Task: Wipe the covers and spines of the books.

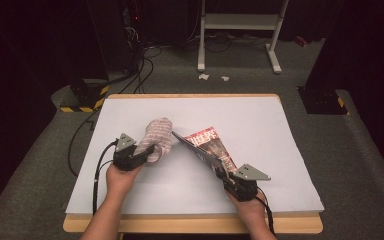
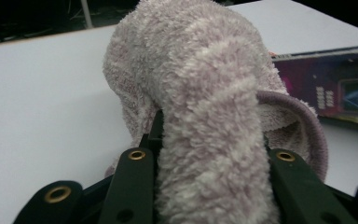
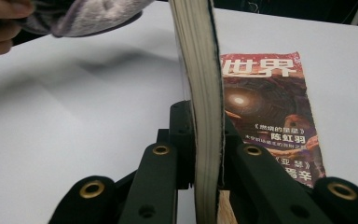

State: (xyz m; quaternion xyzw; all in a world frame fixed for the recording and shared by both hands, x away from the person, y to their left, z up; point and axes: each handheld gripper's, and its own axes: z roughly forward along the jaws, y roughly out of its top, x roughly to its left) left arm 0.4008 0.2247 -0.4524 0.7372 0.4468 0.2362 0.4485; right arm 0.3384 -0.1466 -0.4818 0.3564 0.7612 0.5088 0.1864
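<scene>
Two hand-held grippers are in use. The left hand-held gripper (image 1: 147,152) is clamped on one pale pink towel (image 1: 156,137), whose fluffy bundle is pressed between the black jaws in the left gripper view (image 2: 214,140). The right hand-held gripper (image 1: 221,173) is clamped on the lifted cover and pages of one magazine (image 1: 207,147); the page block stands on edge between the jaws in the right gripper view (image 3: 205,93).

The towel is held over the table (image 1: 260,115), left of its centre and nearer the near edge than the far edge. The magazine lies right of the towel, around the table centre, with its near end towards the right near corner.

The exposed page (image 3: 270,116) carries large white characters "世界" on a red and brown illustration. Smaller lines read "陈虹羽" and "亚瑟"; the other small print is illegible.

One white sheet covers the table top. On the floor beyond the far edge stand one white frame (image 1: 240,30) and cables (image 1: 140,65). Two small white scraps (image 1: 213,77) lie near the frame.
</scene>
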